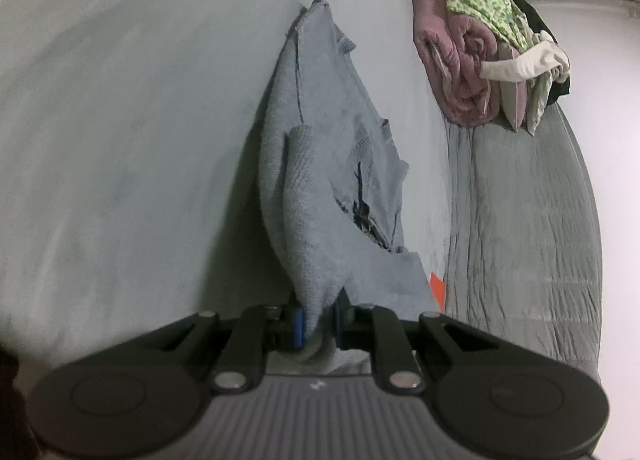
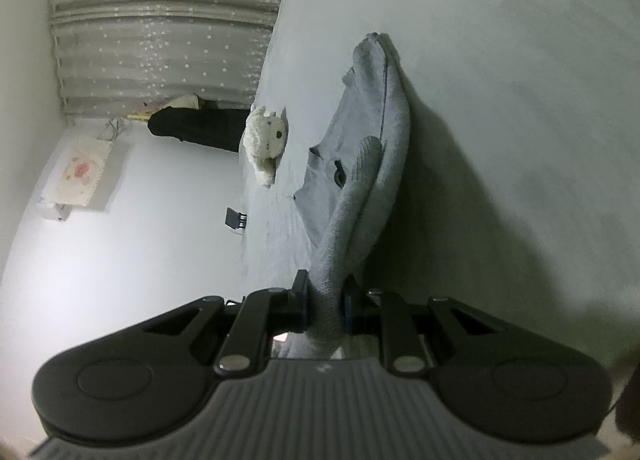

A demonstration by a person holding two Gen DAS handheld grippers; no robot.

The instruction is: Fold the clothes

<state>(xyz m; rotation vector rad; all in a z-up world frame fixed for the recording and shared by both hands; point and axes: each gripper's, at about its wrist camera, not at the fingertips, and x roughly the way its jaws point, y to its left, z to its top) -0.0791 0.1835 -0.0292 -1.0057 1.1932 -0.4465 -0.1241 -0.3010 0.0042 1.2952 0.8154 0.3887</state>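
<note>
A light blue-grey knitted sweater (image 1: 320, 164) with a dark print hangs lifted above the pale bed surface (image 1: 120, 120). My left gripper (image 1: 318, 324) is shut on a bunched edge of it, cloth pinched between the blue pads. In the right wrist view the same sweater (image 2: 372, 148) stretches away from my right gripper (image 2: 326, 306), which is shut on another bunched part, with a ribbed cuff hanging by it. The far end of the sweater rests on or near the bed.
A pile of clothes (image 1: 480, 52), pink, green-patterned, white and black, lies at the bed's far side. A grey wrinkled sheet (image 1: 520, 220) covers the right. A white plush toy (image 2: 266, 140) lies on the bed edge. A curtain (image 2: 160, 28) and wall stand beyond.
</note>
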